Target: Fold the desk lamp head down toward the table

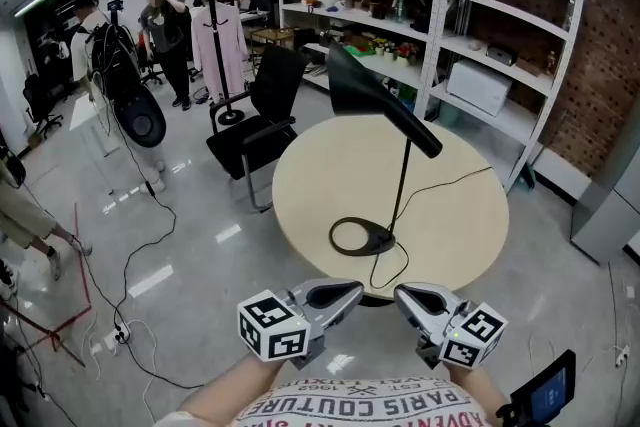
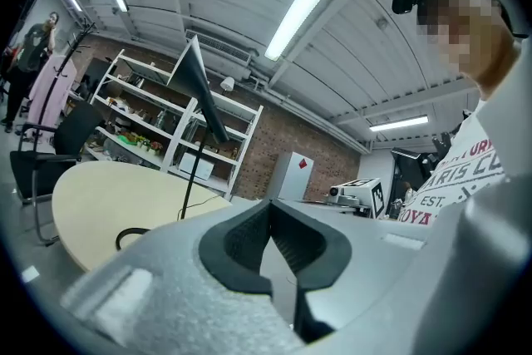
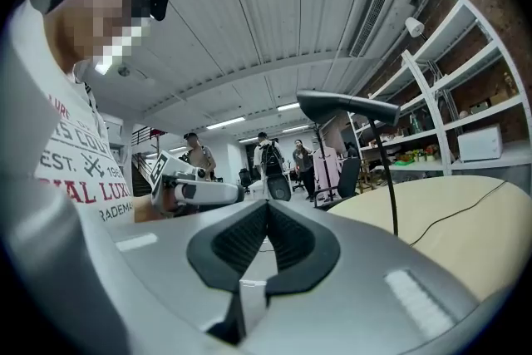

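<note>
A black desk lamp stands on the round beige table (image 1: 320, 185). Its ring base (image 1: 361, 237) lies near the table's front edge, and a thin stem rises to the long flat head (image 1: 378, 95), which tilts up toward the back left. A cord runs from the base across the table. Both grippers hover in front of the table, close to the person's body, tips turned toward each other. The left gripper (image 1: 342, 295) is shut and empty. The right gripper (image 1: 410, 298) is shut and empty as well. From the left gripper view, the lamp head (image 2: 204, 87) shows beyond the left gripper (image 2: 268, 216). The right gripper view has the lamp head (image 3: 346, 106) above the right gripper (image 3: 266, 216).
A black office chair (image 1: 262, 115) stands at the table's far left side. White shelving (image 1: 470, 45) with boxes and small items lines the brick wall behind. A coat rack with a pink garment (image 1: 218, 45), several people and floor cables (image 1: 140, 265) occupy the left.
</note>
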The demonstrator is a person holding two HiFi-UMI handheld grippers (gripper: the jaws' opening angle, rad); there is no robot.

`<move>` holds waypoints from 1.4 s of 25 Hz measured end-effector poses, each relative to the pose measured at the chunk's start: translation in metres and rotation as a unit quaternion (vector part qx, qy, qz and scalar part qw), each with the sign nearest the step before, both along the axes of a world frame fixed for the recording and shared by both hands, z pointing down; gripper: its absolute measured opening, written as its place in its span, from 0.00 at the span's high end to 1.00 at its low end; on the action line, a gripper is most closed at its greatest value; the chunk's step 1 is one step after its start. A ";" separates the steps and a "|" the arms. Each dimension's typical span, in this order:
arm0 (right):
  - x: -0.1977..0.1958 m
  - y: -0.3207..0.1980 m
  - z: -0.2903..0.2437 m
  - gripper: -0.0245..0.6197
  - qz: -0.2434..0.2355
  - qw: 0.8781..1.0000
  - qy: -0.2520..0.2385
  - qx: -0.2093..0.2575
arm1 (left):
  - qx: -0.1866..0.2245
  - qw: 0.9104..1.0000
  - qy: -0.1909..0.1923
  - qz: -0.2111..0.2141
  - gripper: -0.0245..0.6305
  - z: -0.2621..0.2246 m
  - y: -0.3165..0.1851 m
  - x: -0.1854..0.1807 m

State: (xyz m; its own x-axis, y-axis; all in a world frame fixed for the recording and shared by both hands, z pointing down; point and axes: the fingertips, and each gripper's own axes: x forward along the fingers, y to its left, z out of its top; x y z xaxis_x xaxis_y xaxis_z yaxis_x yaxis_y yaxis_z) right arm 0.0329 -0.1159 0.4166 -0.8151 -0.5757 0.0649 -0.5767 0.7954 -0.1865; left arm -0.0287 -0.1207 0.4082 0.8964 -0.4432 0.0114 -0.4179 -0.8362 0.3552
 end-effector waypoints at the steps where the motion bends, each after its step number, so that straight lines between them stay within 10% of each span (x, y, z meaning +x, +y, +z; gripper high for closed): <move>1: -0.001 -0.004 0.001 0.95 0.001 1.000 0.000 0.001 | 0.000 1.000 0.000 0.000 0.96 0.001 -0.005 -0.002; 35: 0.024 -0.164 0.031 0.85 0.063 0.997 0.051 0.017 | -0.005 0.999 -0.009 -0.039 0.96 0.006 -0.123 -0.026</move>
